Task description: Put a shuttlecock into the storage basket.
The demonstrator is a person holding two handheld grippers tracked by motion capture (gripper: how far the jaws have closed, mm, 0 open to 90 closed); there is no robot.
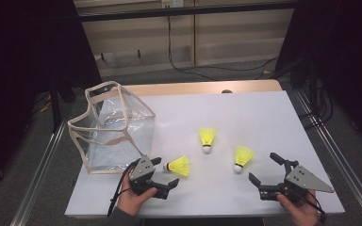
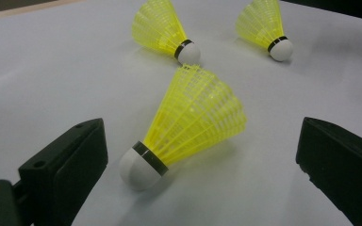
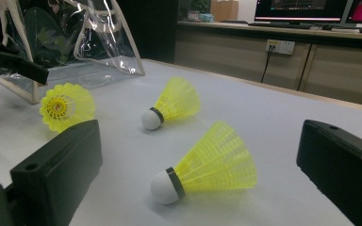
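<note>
Three yellow shuttlecocks [image 1: 178, 165] lie (near one clear bag [image 1: 109, 126]) before two hand-held grippers [image 1: 162, 177], both spread wide.

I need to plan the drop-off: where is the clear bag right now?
In the high view the clear bag stands at the table's left edge, just beyond the left gripper.

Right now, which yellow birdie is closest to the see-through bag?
The leftmost shuttlecock, lying between the left gripper's open jaws. The other two lie farther right, away from the clear bag.
</note>
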